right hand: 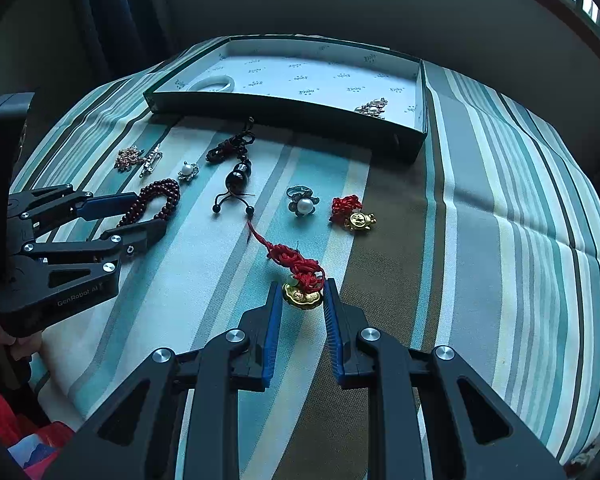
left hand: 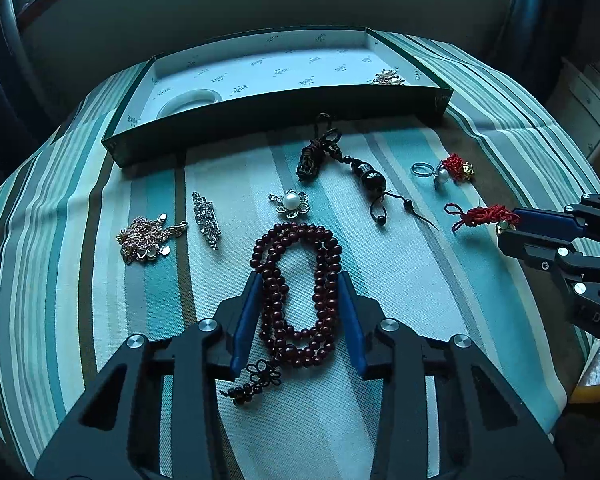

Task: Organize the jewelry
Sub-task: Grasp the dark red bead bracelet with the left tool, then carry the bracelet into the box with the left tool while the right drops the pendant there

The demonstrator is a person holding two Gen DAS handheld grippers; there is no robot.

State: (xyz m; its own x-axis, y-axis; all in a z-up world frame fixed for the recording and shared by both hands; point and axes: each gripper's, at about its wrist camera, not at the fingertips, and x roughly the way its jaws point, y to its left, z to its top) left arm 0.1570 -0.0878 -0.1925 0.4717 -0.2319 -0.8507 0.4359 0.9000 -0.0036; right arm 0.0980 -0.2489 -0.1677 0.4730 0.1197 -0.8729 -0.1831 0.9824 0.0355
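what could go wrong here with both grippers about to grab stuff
1. The left hand-held gripper straddles the coiled beads; closing may catch only some loops, so the rest dangle or snag.
2. The right hand-held gripper brackets the gold charm; its red cord trails off and might drag.

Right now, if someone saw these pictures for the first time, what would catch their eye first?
Probably the dark red bead necklace, coiled on the striped cloth between the fingers of the open left gripper. Next, the red knotted charm with a gold pendant at the tips of the open right gripper. Behind them sits the green box, holding a white bangle and a pearl brooch.
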